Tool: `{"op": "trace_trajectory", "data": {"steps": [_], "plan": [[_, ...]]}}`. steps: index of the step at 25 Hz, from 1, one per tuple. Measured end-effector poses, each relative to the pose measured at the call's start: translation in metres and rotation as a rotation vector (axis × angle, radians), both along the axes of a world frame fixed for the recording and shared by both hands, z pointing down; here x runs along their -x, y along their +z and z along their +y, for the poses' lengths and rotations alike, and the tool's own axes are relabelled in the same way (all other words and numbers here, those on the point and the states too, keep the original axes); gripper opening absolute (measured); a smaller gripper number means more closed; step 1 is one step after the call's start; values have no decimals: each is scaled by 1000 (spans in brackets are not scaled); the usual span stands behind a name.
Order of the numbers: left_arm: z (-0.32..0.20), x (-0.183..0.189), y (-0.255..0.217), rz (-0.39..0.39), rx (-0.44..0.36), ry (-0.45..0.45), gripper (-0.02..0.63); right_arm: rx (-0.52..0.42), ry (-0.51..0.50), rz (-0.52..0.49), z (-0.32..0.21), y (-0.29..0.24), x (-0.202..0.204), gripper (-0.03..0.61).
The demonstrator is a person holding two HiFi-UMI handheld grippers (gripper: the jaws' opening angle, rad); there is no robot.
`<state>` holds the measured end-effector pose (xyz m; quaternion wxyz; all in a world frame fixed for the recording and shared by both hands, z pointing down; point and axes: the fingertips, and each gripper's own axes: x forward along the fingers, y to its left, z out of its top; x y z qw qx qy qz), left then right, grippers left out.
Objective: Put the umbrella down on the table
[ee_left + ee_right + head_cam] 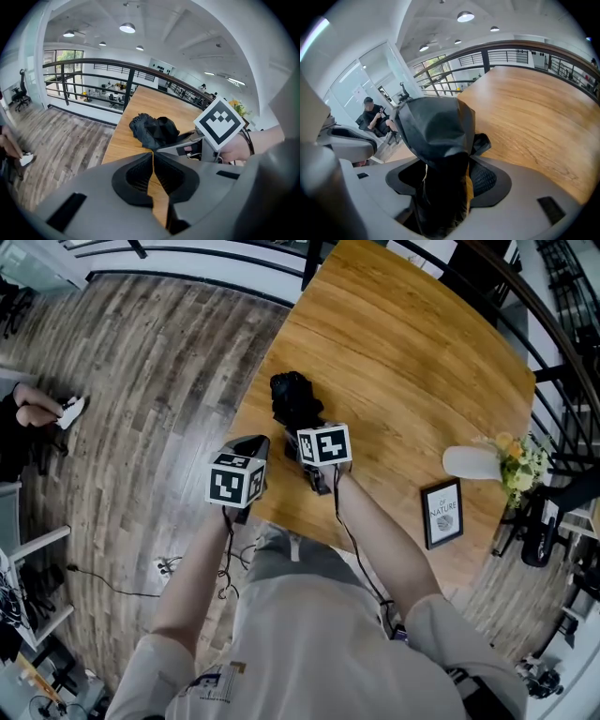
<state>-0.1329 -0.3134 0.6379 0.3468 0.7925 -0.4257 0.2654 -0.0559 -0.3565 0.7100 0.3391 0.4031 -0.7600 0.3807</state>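
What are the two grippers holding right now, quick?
Left gripper: closed, holding nothing.
Right gripper: closed on the black umbrella.

**Q:** Where does the umbrella lie?

**A:** On the table, close to its left edge. Its near end sits between the jaws of the right gripper.

**Q:** And the left gripper?

**A:** Just left of the right one, at the table's edge, jaws together with nothing between them.

**Q:** What else is on the table?

**A:** A vase well to the right and a framed sign just before it, nearer the person. A railing runs behind the table's far end.
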Motion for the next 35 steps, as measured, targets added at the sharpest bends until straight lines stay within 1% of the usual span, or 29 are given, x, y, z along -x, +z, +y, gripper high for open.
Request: {"op": "trace_trajectory", "data": {"steps": [2,3,5,7,9,13,16,19,21,23,25,29,32,35], "plan": [[-7,1,-10,-11,-33,5,25,-28,-19,-17,-3,-16,-2,307],[-11,3,-17,-16,-50,7,25,-40,-24,-44,-3,-26,-2,302],[-15,5,-29,-26,-83,12,25,-74,-22,-107,-5,-51,-1,267],[-18,9,-42,-39,-109,18,25,-128,-19,-121,-7,-79,-6,243],[-19,11,-60,-39,-139,18,25,-188,-27,-136,-7,-108,-9,204],[-20,14,-110,-42,-230,27,25,-322,-53,-167,-6,-172,-9,152],[-15,14,-156,-55,-325,41,25,-414,-74,-201,5,-223,-8,123],[-10,13,-204,-56,-432,26,25,-499,-72,-271,17,-278,-11,89],[-4,15,-240,-74,-529,7,25,-569,-72,-310,26,-317,-15,71],[7,16,-277,-110,-638,1,25,-642,-77,-336,38,-355,-19,57],[19,15,-309,-130,-722,7,25,-726,-69,-343,49,-389,-25,46],[42,10,-359,-110,-848,-4,25,-889,-34,-310,73,-441,-43,32],[58,11,-389,-124,-947,-15,25,-964,-48,-301,92,-466,-48,29],[74,9,-408,-125,-1002,-17,25,-1041,-59,-315,113,-490,-51,28]]}}
